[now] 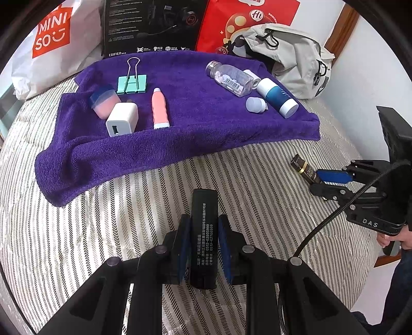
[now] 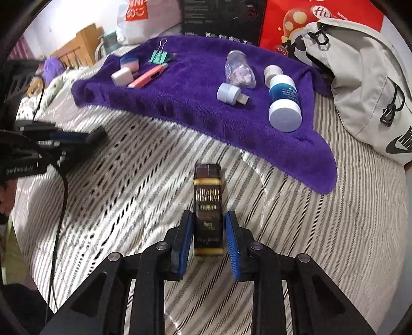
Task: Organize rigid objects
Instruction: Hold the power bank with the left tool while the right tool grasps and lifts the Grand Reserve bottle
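Note:
My left gripper (image 1: 203,226) is shut on a black oblong box (image 1: 204,232) with white print, held over the striped bedcover; in the right wrist view it juts from the left gripper (image 2: 87,136). My right gripper (image 2: 208,221) straddles a brown "Grand Reserve" box (image 2: 208,206) lying on the cover, with a thin gap at each pad. The same box (image 1: 302,166) shows at the right gripper (image 1: 322,181) in the left wrist view. On the purple towel (image 1: 180,128) lie a white charger (image 1: 121,119), pink tube (image 1: 160,108), green binder clip (image 1: 131,82), pill bottle (image 1: 230,78) and blue-white bottle (image 1: 278,96).
A pink-blue container (image 1: 104,101) and a small USB light (image 1: 255,104) also lie on the towel. Behind it stand a white Miniso bag (image 1: 51,46), a black carton (image 1: 154,25), a red bag (image 1: 244,20) and a grey backpack (image 1: 296,59). A hand (image 1: 394,239) holds the right gripper.

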`<action>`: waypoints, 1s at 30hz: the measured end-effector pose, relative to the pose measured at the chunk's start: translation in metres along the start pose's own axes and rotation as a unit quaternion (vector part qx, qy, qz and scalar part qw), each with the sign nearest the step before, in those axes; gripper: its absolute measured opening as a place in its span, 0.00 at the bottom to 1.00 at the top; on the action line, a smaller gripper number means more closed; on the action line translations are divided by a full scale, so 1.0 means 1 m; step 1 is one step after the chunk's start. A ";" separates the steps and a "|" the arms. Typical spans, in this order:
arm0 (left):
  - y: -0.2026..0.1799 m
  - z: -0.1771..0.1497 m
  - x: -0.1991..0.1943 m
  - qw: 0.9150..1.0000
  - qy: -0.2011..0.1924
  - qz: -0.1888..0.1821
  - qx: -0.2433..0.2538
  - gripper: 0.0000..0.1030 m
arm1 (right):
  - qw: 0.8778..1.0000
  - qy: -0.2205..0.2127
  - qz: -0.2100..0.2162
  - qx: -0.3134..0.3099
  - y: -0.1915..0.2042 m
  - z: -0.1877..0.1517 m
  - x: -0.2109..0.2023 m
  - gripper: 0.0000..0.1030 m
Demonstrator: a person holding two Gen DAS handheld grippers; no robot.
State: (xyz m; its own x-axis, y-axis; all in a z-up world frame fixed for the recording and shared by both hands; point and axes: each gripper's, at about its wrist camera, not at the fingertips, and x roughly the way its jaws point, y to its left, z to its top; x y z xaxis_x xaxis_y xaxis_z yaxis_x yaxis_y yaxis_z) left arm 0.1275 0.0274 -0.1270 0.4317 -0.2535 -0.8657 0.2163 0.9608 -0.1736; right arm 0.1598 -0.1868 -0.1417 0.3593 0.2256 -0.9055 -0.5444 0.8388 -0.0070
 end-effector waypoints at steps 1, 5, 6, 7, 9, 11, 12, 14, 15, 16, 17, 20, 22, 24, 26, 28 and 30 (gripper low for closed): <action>0.000 0.000 0.000 1.000 0.000 0.001 0.001 0.20 | 1.000 0.003 -0.001 0.002 0.000 -0.001 0.000 0.25; -0.001 -0.001 0.001 1.000 -0.001 0.004 0.004 0.20 | 1.000 -0.002 -0.002 0.016 -0.001 0.001 0.001 0.27; -0.001 -0.001 0.001 1.000 -0.001 0.004 0.004 0.20 | 1.000 -0.004 -0.002 0.018 -0.001 0.003 0.003 0.27; -0.001 -0.001 0.001 1.000 -0.001 0.004 0.003 0.20 | 1.000 -0.005 -0.005 0.018 0.000 0.005 0.004 0.27; -0.002 -0.001 0.001 1.000 -0.001 0.004 0.004 0.20 | 1.000 -0.004 -0.010 0.009 0.003 0.007 0.004 0.28; -0.001 -0.001 0.001 1.000 0.000 0.003 0.004 0.20 | 1.000 -0.004 -0.007 0.005 0.002 0.006 0.004 0.28; -0.001 -0.001 0.001 1.000 0.000 0.004 0.004 0.20 | 1.000 -0.006 -0.004 0.005 0.001 0.006 0.004 0.27; -0.002 -0.001 0.001 1.000 -0.001 0.006 0.004 0.20 | 1.000 -0.009 -0.001 0.001 0.001 0.005 0.004 0.27; -0.002 0.000 0.001 1.000 -0.001 0.006 0.004 0.20 | 1.000 -0.010 0.000 0.002 0.000 0.005 0.004 0.26; -0.002 0.000 0.001 1.000 -0.001 0.007 0.004 0.20 | 1.000 -0.009 0.000 0.002 0.000 0.005 0.003 0.25; -0.002 0.000 0.001 1.000 -0.002 0.006 0.004 0.20 | 1.000 -0.005 0.003 0.002 0.000 0.005 0.003 0.23; -0.003 -0.001 0.001 1.000 0.001 0.006 0.004 0.20 | 1.000 0.013 0.006 -0.003 0.001 -0.003 -0.001 0.23; -0.004 -0.002 0.001 1.000 0.000 0.009 0.007 0.20 | 1.000 0.008 0.006 0.006 0.000 -0.006 -0.002 0.23; -0.004 -0.002 0.001 1.000 0.001 0.011 0.008 0.20 | 1.000 0.003 0.003 0.010 0.001 -0.005 -0.001 0.24; -0.005 -0.001 0.002 1.000 0.002 0.015 0.011 0.21 | 1.000 -0.004 0.001 0.015 0.002 -0.003 0.000 0.25; -0.006 -0.001 0.002 1.000 0.002 0.017 0.014 0.21 | 1.000 -0.010 -0.002 0.013 0.003 -0.002 0.001 0.25; -0.007 -0.001 0.002 1.000 0.002 0.016 0.014 0.21 | 1.000 -0.009 -0.001 0.011 0.003 -0.001 0.002 0.24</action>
State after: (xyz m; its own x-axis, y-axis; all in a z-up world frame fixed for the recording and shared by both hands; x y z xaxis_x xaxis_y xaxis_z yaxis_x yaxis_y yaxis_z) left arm 0.1258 0.0206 -0.1281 0.4354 -0.2222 -0.8724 0.2264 0.9649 -0.1328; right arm 0.1580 -0.1845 -0.1439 0.3749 0.2327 -0.8974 -0.5264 0.8502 0.0006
